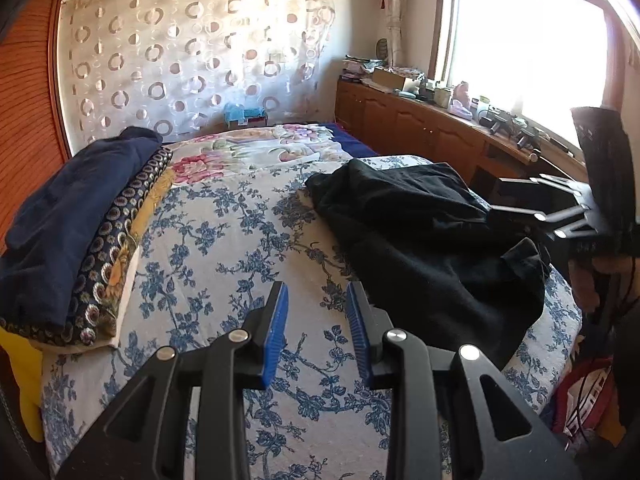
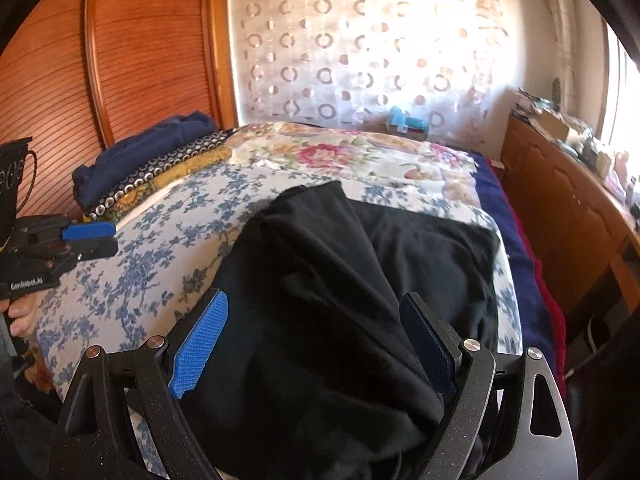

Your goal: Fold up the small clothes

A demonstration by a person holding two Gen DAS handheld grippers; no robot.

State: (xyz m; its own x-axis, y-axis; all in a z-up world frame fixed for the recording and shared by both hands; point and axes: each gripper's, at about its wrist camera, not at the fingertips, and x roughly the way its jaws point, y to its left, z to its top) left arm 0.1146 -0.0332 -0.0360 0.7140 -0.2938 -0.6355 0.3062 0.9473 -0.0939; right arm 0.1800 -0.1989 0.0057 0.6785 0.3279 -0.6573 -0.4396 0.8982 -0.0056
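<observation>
Black garment (image 2: pixel 340 292) sprawls rumpled along the floral bedsheet's (image 1: pixel 224 240) right side, long axis running toward the far curtain, right gripper (image 2: pixel 320 344) spread wide over its near end, left gripper (image 1: pixel 318 332) seemingly parted, empty.

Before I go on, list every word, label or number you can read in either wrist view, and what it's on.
"GenRobot.AI": white print on the black body of the left gripper, seen in the right wrist view; small and slightly soft.
Pale round marks on the black unit above it: maybe digits, unreadable.
Boxes on the wooden counter: print too small to read.
</observation>
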